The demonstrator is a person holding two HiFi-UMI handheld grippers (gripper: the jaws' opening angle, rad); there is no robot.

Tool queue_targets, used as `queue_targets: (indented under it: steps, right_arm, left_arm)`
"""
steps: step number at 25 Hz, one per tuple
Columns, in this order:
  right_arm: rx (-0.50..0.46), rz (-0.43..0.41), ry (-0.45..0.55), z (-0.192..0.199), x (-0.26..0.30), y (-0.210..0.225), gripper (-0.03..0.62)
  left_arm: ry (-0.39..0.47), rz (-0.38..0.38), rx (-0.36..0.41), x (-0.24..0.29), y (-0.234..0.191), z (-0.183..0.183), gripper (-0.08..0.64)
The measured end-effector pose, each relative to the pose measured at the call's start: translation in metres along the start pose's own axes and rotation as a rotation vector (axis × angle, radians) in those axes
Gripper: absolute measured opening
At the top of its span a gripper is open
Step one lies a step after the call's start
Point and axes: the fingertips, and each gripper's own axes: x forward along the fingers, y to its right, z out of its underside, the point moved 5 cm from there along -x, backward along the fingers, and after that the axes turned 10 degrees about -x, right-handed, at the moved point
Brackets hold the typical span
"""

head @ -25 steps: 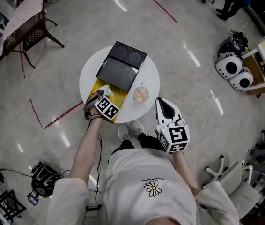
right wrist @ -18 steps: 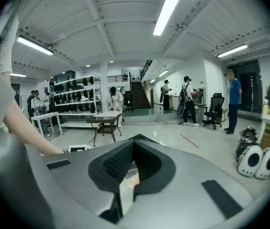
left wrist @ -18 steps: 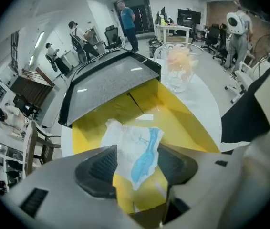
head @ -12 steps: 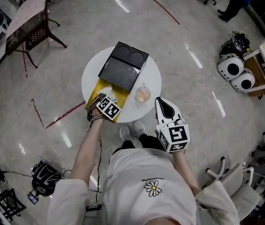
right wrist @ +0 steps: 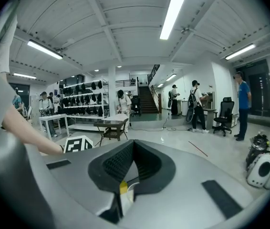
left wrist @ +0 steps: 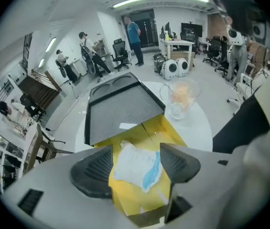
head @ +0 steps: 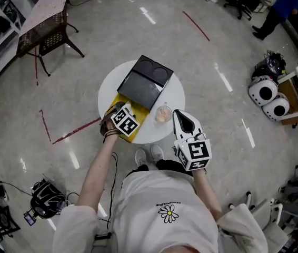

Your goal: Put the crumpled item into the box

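Observation:
The crumpled white and blue item (left wrist: 136,162) lies on the floor of the open yellow box (left wrist: 166,130), whose black lid (left wrist: 120,106) is folded back. My left gripper (left wrist: 136,168) hovers just above it. Its jaws are opening and stand either side of the item, with the pads clear of it. In the head view the left gripper (head: 118,109) is over the yellow box (head: 137,124) at the near left of the round white table (head: 176,96). My right gripper (head: 185,121) hangs off the table's near edge, shut and empty; its pads meet in the right gripper view (right wrist: 132,156).
A glass cup (head: 163,113) with something orange inside stands on the table right of the box, close to the right gripper. A wicker-sided chair (head: 43,28) stands far left, white pods (head: 267,94) far right, a black bag (head: 46,202) on the floor. People stand in the background.
The left gripper stays over the yellow box with only a slight shift. The white item now shows free beside its tips. The right gripper has not moved.

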Motion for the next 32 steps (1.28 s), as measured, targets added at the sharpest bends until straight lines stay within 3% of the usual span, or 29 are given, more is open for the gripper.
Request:
queue_targets:
  steps: [8, 14, 18, 20, 27, 32]
  right_arm:
    - [-0.052, -0.066, 0.111, -0.041, 0.035, -0.005, 0.003]
    - [-0.069, -0.100, 0.168, -0.060, 0.052, -0.005, 0.003]
    - [-0.076, -0.118, 0.175, -0.064, 0.055, -0.005, 0.003]
    - [-0.080, -0.123, 0.182, -0.067, 0.056, -0.005, 0.003]
    - [-0.078, -0.109, 0.188, -0.071, 0.063, -0.002, 0.003]
    - [-0.078, -0.101, 0.179, -0.068, 0.065, -0.005, 0.003]
  left_arm:
    - [0.192, -0.162, -0.074, -0.070, -0.057, -0.055, 0.296]
    - [0.418, -0.303, -0.224, -0.146, -0.086, -0.083, 0.173]
    - [0.585, -0.367, -0.348, -0.189, -0.083, -0.086, 0.047]
    - [0.664, -0.368, -0.423, -0.204, -0.078, -0.085, 0.023]
    - [0.924, -0.394, -0.567, -0.238, -0.053, -0.077, 0.002]
    - [1.020, -0.458, -0.608, -0.258, -0.040, -0.066, 0.002]
